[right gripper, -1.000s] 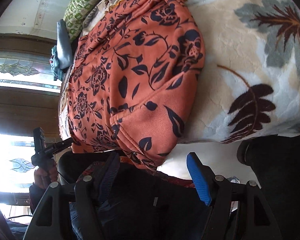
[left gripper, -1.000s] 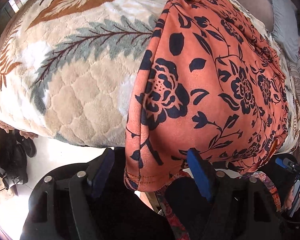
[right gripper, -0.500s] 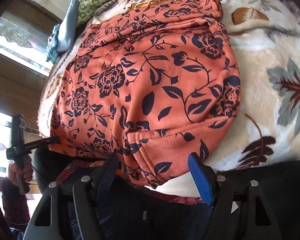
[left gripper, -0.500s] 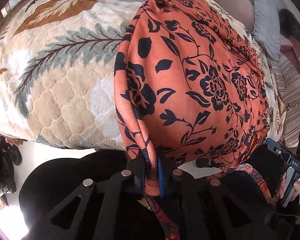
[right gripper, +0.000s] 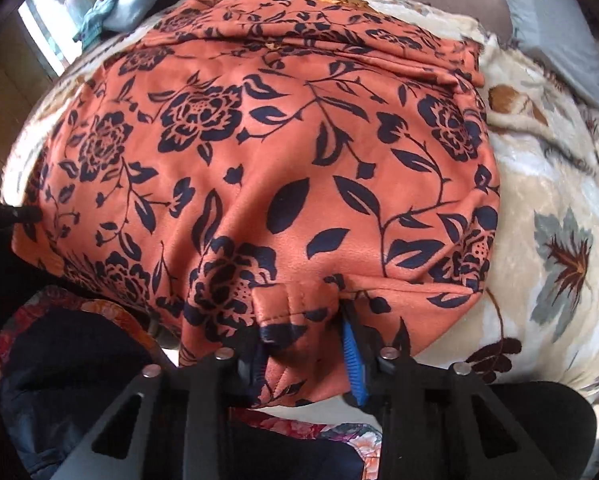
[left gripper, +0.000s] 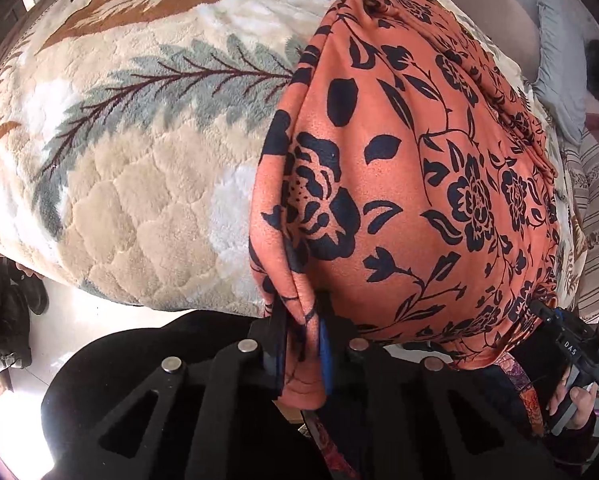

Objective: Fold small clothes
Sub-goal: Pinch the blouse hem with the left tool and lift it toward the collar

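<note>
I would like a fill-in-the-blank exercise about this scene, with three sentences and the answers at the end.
1. The garment is orange with a dark ____ print.
2. The left gripper is shut on the garment's ____.
3. The garment lies on a plush ____ with a leaf pattern.

Missing words: floral; hem; blanket

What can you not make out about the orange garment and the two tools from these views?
- Garment type: orange floral garment is bunched in both views.
- Right tool: right wrist view; draped hem hides whether the fingers have clamped.
- Left tool's fingertips: left wrist view, buried in the pinched fold.
</note>
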Action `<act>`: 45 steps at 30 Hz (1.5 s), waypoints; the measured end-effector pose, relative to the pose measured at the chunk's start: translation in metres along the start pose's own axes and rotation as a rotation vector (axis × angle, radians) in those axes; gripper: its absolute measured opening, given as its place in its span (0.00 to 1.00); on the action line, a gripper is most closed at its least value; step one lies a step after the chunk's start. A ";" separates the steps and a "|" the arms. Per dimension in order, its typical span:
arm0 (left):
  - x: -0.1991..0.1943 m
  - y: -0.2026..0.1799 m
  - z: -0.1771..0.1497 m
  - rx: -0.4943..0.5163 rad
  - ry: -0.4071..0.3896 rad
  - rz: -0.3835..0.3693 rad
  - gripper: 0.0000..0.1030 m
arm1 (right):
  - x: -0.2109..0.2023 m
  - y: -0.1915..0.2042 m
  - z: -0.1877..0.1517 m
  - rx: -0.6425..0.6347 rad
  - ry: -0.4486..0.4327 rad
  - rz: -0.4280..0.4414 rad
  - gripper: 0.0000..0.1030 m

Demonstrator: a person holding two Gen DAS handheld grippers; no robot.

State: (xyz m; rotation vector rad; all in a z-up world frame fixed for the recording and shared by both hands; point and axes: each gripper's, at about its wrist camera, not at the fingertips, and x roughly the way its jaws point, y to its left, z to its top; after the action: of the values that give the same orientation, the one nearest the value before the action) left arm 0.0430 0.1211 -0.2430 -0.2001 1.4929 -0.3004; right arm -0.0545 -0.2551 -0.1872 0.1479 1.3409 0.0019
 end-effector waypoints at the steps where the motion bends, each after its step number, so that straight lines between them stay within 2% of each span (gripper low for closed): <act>1: -0.003 0.002 0.000 0.007 -0.005 -0.007 0.09 | -0.004 -0.016 0.001 0.059 0.001 0.035 0.19; 4: -0.011 0.001 0.001 0.028 -0.022 -0.058 0.07 | -0.019 -0.063 0.004 0.211 -0.013 0.122 0.18; 9: -0.046 0.007 0.004 -0.018 -0.071 -0.193 0.06 | -0.043 -0.116 0.005 0.405 -0.070 0.281 0.18; 15: -0.100 0.012 0.029 -0.066 -0.204 -0.364 0.06 | -0.086 -0.138 0.015 0.530 -0.223 0.458 0.18; 19: -0.125 0.007 0.065 -0.102 -0.262 -0.458 0.06 | -0.103 -0.156 0.039 0.588 -0.301 0.536 0.18; 21: -0.130 0.002 0.091 -0.107 -0.282 -0.470 0.06 | -0.107 -0.165 0.055 0.606 -0.336 0.544 0.18; 25: -0.128 -0.008 0.153 -0.147 -0.268 -0.493 0.06 | -0.106 -0.188 0.098 0.654 -0.385 0.580 0.18; 28: -0.120 -0.020 0.202 -0.156 -0.261 -0.460 0.06 | -0.094 -0.198 0.141 0.670 -0.398 0.572 0.18; 32: -0.096 -0.040 0.265 -0.159 -0.229 -0.422 0.06 | -0.063 -0.213 0.196 0.700 -0.391 0.546 0.18; 36: -0.049 -0.045 0.319 -0.216 -0.165 -0.375 0.06 | -0.011 -0.240 0.239 0.801 -0.340 0.541 0.18; 39: -0.015 -0.038 0.333 -0.260 -0.125 -0.301 0.09 | 0.035 -0.259 0.253 0.892 -0.249 0.549 0.24; 40: -0.007 -0.034 0.333 -0.280 -0.126 -0.299 0.09 | 0.047 -0.264 0.254 0.913 -0.231 0.537 0.32; 41: -0.003 -0.030 0.332 -0.300 -0.140 -0.316 0.10 | 0.058 -0.269 0.252 0.929 -0.225 0.528 0.51; 43: -0.007 -0.024 0.326 -0.314 -0.216 -0.370 0.10 | 0.069 -0.278 0.241 0.963 -0.267 0.539 0.69; 45: -0.024 -0.023 0.317 -0.300 -0.338 -0.401 0.13 | 0.066 -0.286 0.225 0.984 -0.375 0.582 0.69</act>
State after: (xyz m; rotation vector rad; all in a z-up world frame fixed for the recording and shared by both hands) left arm 0.3564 0.0904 -0.1904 -0.7597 1.1477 -0.3419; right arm 0.1548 -0.5564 -0.2324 1.2993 0.7856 -0.1874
